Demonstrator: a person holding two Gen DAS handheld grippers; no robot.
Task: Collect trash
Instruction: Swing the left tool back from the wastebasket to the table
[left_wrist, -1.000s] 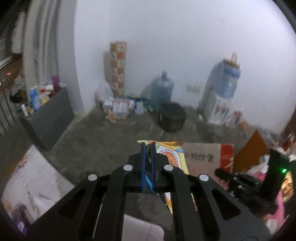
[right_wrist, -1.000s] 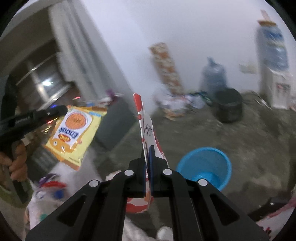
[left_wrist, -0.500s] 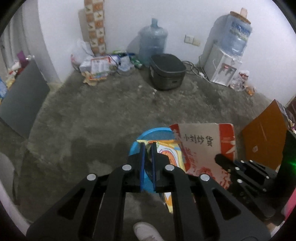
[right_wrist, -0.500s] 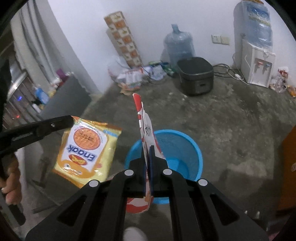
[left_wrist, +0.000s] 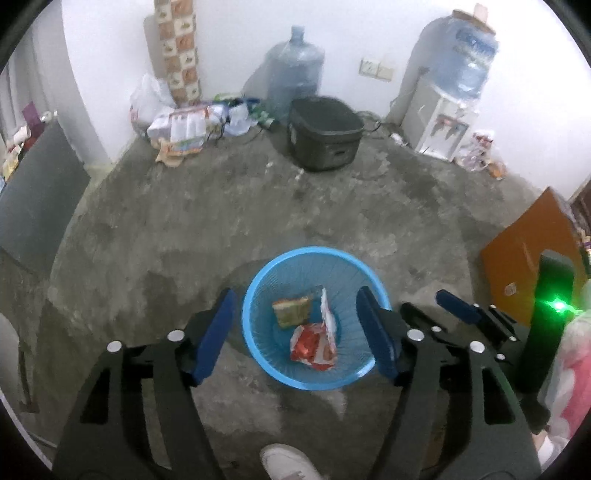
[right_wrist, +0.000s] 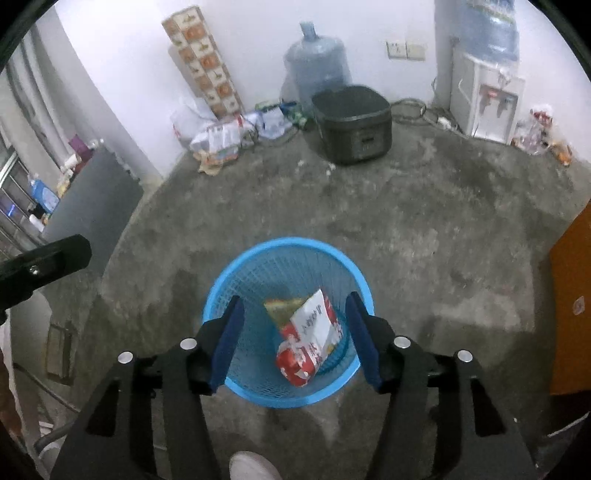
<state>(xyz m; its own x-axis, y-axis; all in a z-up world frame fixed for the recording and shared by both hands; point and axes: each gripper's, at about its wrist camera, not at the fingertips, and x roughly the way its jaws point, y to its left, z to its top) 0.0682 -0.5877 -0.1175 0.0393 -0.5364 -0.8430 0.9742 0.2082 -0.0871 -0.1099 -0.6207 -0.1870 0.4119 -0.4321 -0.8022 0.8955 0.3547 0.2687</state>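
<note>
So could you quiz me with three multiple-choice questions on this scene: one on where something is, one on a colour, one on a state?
1. Where is the red and white packet?
A. inside the basket
B. beside the water dispenser
C. on the dark cooker

2. What colour is the basket?
A. green
B. blue
C. orange

3. How is the right gripper?
A. shut on a packet
B. open and empty
C. out of view

Answers:
1. A, it lies in the basket with a yellowish packet.
2. B, its mesh wall and rim are bright blue.
3. B, its jaws have just been opening and nothing sits between the pads.
</note>
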